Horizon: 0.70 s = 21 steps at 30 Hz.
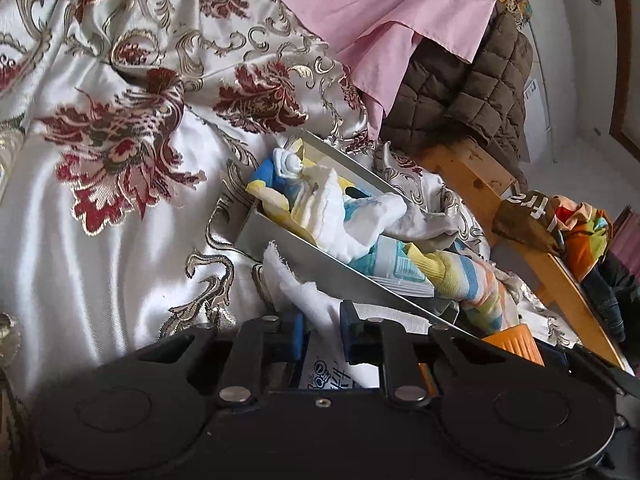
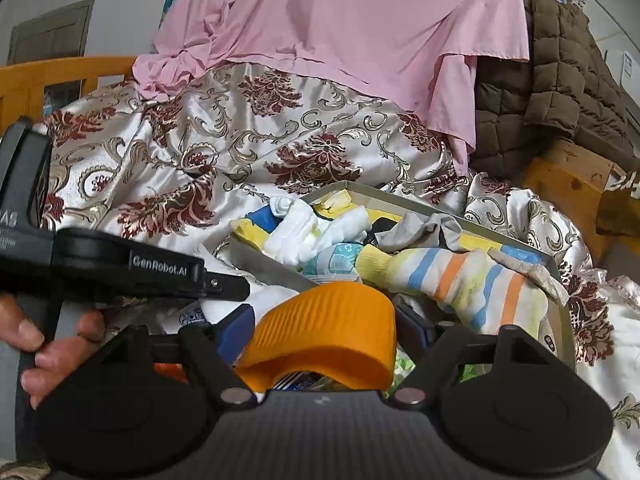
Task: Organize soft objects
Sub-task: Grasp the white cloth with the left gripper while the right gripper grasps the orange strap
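I am working over a bed draped in a shiny floral bedspread (image 1: 100,208), with a grey metal tray (image 2: 272,262) of rolled socks and cloths lying on it ahead of me.

My left tool (image 1: 320,328) is pinching a white cloth (image 1: 296,292), its blue pads nearly together on the fabric, just beside the tray's near wall. My right tool (image 2: 326,334) is gripping a ribbed orange wedge-shaped object (image 2: 324,332), jaws standing wide around it, at the tray's near corner.

I am judging the risks. The white cloth is frayed and only thinly caught, so it could be slipping free if I lift fast. It is lying against the tray wall, so dragging it could be tipping or shifting the tray on the soft, slippery bedspread. A striped sock (image 2: 460,280) is hanging over the tray's near right edge and could be getting knocked out.

Beyond, a pink sheet (image 2: 360,28) and a brown quilted jacket (image 2: 560,72) are piled at the far side. The two tools are sitting close together, crowding each other.
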Available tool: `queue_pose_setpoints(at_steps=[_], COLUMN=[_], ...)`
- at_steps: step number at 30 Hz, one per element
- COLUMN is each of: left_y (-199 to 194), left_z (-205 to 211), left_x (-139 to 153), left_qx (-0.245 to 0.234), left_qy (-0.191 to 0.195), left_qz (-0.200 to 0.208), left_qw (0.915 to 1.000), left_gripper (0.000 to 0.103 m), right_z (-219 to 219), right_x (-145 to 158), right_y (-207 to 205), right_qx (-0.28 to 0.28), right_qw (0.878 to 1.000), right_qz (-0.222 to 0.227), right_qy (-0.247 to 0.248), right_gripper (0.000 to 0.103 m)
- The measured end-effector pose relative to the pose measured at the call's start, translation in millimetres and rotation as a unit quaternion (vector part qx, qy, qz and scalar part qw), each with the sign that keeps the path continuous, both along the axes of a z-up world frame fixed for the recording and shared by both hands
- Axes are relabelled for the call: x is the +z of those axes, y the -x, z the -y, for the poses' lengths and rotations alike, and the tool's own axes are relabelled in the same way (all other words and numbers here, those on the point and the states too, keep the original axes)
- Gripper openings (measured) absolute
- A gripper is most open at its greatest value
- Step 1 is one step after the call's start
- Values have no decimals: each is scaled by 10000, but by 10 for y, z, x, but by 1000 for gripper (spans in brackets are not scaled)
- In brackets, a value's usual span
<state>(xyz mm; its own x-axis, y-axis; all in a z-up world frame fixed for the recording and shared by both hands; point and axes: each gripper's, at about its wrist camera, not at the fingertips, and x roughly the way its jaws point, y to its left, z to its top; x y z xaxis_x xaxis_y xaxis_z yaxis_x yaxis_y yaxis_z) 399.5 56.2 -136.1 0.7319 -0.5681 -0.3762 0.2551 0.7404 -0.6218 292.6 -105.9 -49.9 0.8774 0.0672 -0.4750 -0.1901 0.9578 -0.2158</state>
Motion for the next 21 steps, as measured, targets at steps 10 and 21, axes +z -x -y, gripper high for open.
queue_pose_setpoints(at_steps=[10, 21], left_y=[216, 265], left_z=[104, 89], left_x=[109, 141], left_qx=[-66, 9], left_qy=[-393, -344], left_qz=[496, 674], left_qw=[9980, 9971], left_gripper=[3, 3], right_z=[2, 13], right_x=[-26, 11], right_y=[-3, 99], right_qx=[-116, 4], right_qw=[9999, 9994], right_qz=[53, 197], right_qy=[51, 268], right_gripper=[65, 38])
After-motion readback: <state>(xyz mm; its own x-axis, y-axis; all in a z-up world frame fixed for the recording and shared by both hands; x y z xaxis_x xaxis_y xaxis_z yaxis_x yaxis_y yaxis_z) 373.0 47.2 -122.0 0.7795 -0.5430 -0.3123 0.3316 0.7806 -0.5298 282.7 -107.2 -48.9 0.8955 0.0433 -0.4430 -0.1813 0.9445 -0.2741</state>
